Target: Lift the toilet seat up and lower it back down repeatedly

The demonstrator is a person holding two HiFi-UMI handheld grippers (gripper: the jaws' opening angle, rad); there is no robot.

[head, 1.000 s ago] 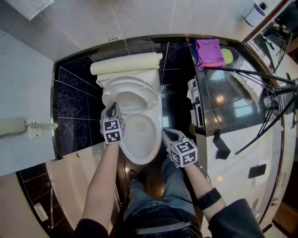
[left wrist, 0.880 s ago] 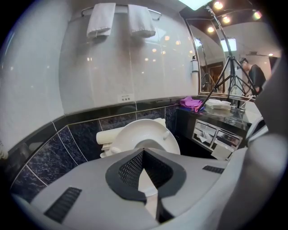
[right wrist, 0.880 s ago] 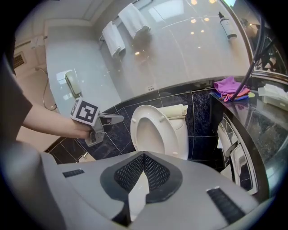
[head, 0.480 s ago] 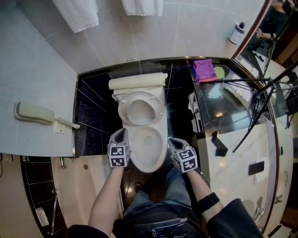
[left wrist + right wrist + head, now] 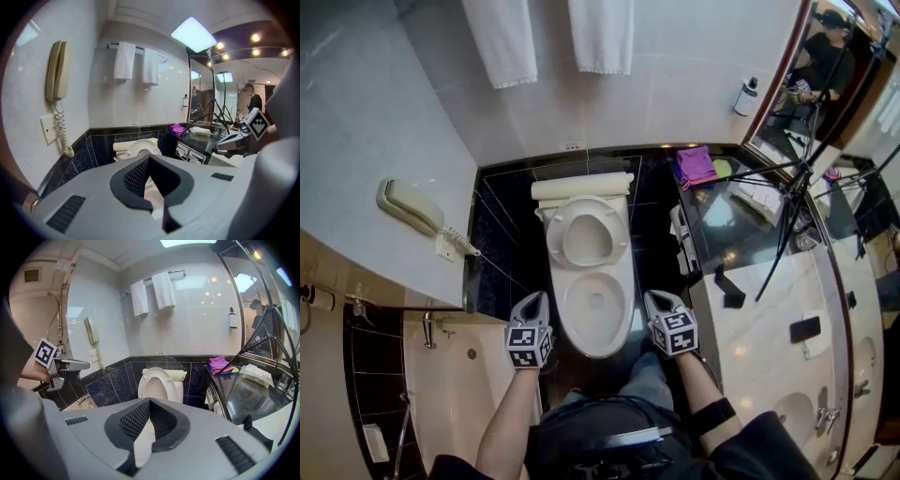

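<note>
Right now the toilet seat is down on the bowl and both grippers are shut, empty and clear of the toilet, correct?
No. The toilet seat is up, leaning back against the tank; the right gripper view shows it. The left gripper and right gripper are indeed shut, empty and clear of the toilet.

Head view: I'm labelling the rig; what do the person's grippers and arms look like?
Both the left gripper and right gripper are grey, tapered two-jaw tools with dark ribbed pads, each carrying a white cube of black square markers. The forearms are bare; a black band wraps the right one, near a dark sleeve.
</note>
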